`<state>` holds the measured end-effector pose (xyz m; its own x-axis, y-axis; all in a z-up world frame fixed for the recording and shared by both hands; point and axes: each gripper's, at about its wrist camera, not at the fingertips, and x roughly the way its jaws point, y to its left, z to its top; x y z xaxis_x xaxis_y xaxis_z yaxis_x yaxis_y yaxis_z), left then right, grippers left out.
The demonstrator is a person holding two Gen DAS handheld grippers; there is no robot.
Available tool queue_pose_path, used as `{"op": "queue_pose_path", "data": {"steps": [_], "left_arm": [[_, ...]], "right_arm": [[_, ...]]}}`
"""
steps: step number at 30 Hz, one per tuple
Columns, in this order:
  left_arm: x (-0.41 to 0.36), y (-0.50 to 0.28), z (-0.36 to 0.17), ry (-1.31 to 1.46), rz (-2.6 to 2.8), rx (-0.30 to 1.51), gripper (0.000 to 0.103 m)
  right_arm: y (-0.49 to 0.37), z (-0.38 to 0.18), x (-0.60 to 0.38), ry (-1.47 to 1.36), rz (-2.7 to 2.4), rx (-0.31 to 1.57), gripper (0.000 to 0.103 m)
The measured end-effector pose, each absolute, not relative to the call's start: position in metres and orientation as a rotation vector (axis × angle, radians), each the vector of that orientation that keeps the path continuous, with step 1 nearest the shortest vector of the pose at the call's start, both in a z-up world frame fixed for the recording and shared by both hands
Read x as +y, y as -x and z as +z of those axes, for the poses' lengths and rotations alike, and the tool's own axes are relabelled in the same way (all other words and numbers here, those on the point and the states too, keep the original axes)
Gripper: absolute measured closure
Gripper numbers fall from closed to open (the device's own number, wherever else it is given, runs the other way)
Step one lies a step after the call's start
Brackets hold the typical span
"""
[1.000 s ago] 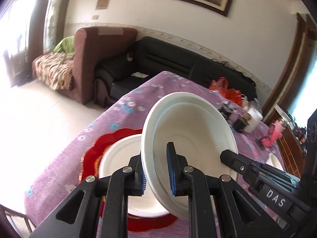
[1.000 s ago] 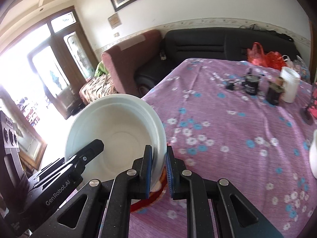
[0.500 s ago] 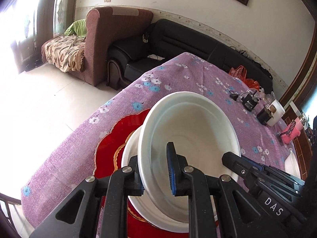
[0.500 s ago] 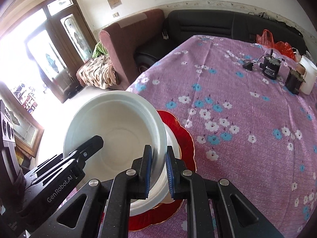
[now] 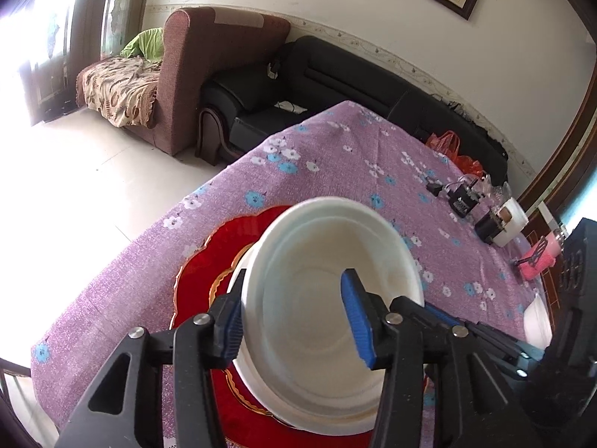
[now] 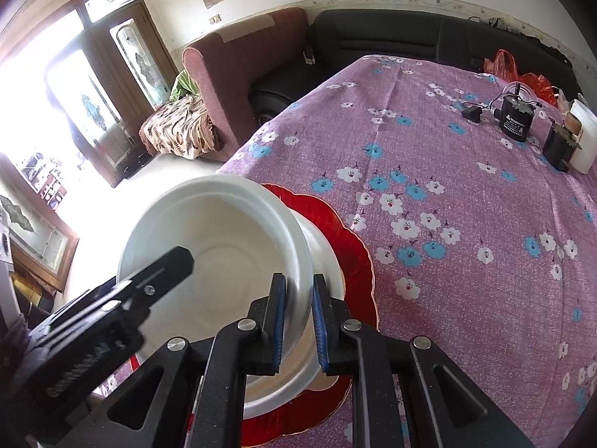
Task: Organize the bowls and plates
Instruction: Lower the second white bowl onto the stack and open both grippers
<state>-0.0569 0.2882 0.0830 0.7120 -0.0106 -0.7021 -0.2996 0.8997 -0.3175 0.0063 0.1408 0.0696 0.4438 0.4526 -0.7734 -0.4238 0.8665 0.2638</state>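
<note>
From the left wrist camera, a white bowl (image 5: 332,298) is seen nested in another white bowl (image 5: 261,380), which stands on a red plate (image 5: 224,257) with a gilt scalloped edge. The stack sits at the near left corner of a table covered by a purple flowered cloth (image 5: 335,156). The left gripper (image 5: 294,321) is seen with its jaws opening: the blue pads stand either side of the top bowl's near wall, the left pad just outside the rim and the right pad inside the bowl, clear of the wall. The right gripper (image 5: 481,330) is seen at the right, reaching to the bowl's right rim. At the far right of the table, small black devices (image 5: 462,201), a white container (image 5: 513,226) and a pink object (image 5: 539,259) are set. Another white dish (image 5: 537,321) is partly seen at the right edge.

From the right wrist camera, the right gripper (image 6: 298,321) is seen clamped on the top bowl (image 6: 212,246): its rim is pinched between the two blue pads, one inside and one outside. The lower bowl (image 6: 321,257) and the red plate (image 6: 347,250) are visible beneath. The left gripper (image 6: 164,272) is seen from the left, one black finger lying over the bowl's inside. Beyond the table a brown armchair (image 6: 242,56) and a black sofa (image 6: 373,37) are seen.
</note>
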Motion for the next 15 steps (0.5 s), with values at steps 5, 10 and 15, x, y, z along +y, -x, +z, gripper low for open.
{"op": "queue_pose_path", "data": {"steps": [5,10,15], "left_arm": [[0.292,0.071,0.101,0.424,0.218,0.678,0.035],[0.295,0.076,0.11,0.398,0.265,0.646,0.033],[0.292,0.08,0.112,0.369,0.282,0.639,0.032]], "right_arm": [[-0.006,0.068,0.141,-0.022,0.529,0.972,0.088],[-0.006,0.068,0.143,-0.007,0.528,0.97,0.088],[0.0,0.069,0.144,-0.018,0.535,0.95,0.085]]}}
